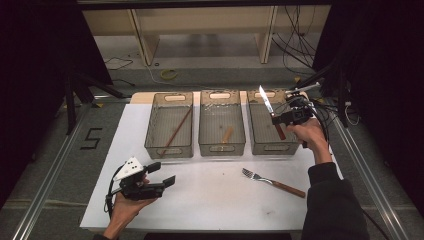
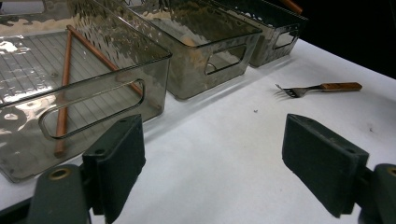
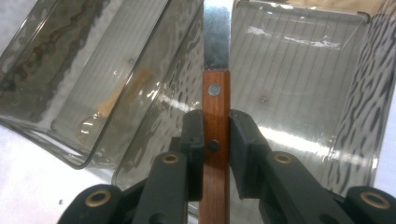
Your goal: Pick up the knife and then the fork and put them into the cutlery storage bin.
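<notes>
While the right gripper (image 3: pixel 216 135) clamps the knife (image 3: pixel 216 116) by its wooden handle, blade up, it hangs over the right bin (image 1: pixel 260 145). Left gripper (image 1: pixel 162 174) rests low near the table (image 1: pixel 210 195), jaws apart.

Black digit "5" (image 1: pixel 91 138) marked on grey floor (image 1: pixel 60 150), left of white table top (image 1: pixel 210 190), angular strokes like tape. No other readable text anywhere: no label on bins, no brand on cutlery, no lettering on gripper housings in either gripper view.
</notes>
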`<state>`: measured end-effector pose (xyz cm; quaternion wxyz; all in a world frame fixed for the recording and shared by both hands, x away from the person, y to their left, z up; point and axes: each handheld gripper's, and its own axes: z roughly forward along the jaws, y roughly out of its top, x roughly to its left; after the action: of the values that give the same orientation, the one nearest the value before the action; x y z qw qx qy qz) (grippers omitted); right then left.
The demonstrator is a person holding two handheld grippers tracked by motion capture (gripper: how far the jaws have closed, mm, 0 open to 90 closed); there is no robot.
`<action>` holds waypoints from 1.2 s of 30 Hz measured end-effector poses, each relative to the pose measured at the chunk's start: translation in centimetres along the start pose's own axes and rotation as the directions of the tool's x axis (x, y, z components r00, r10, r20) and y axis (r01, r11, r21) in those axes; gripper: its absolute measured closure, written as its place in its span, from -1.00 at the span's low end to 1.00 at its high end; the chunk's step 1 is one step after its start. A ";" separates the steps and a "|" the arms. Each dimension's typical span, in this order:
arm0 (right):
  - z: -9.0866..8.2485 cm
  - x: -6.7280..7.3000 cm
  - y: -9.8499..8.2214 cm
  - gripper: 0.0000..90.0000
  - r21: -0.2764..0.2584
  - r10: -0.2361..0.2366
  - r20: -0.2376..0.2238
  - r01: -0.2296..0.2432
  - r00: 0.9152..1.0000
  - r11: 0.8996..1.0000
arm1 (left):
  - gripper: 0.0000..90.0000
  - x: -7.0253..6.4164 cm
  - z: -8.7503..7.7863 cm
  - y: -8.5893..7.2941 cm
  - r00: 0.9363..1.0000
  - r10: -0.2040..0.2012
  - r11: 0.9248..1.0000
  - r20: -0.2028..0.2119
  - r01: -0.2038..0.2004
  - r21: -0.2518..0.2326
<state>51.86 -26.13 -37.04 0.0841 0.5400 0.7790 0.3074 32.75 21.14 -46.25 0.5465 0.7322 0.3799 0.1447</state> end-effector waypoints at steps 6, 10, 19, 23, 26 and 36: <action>0.7 0.2 0.1 0.72 0.005 0.008 0.007 -0.008 1.000 1.000 | -0.54 0.0 0.0 0.0 1.000 0.001 1.000 0.000 -0.001 -0.003; 1.1 0.3 0.2 0.72 0.005 0.018 0.011 -0.018 1.000 1.000 | -0.54 0.0 0.0 0.0 1.000 0.001 1.000 0.001 -0.001 -0.003; 2.2 0.5 0.3 0.72 0.017 0.030 0.021 -0.030 0.999 0.999 | -0.54 0.0 0.0 0.0 1.000 0.001 1.000 0.001 -0.001 -0.003; 2.6 0.5 0.2 0.72 0.026 0.035 0.029 -0.036 0.999 0.999 | -0.54 0.0 0.0 0.0 1.000 0.001 1.000 0.002 -0.001 -0.003; 3.0 0.5 0.1 0.72 0.035 0.044 0.032 -0.045 0.999 0.998 | -0.54 0.0 0.0 0.0 1.000 0.001 1.000 0.002 -0.001 -0.003; 4.0 0.3 -0.4 0.67 0.060 0.079 0.031 -0.080 0.996 0.995 | -0.54 0.0 0.0 0.0 1.000 0.002 1.000 0.002 -0.002 -0.004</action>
<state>53.31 -24.42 -40.39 0.0662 0.5772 0.7647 0.2786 32.73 21.19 -46.24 0.5482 0.7316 0.3783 0.1455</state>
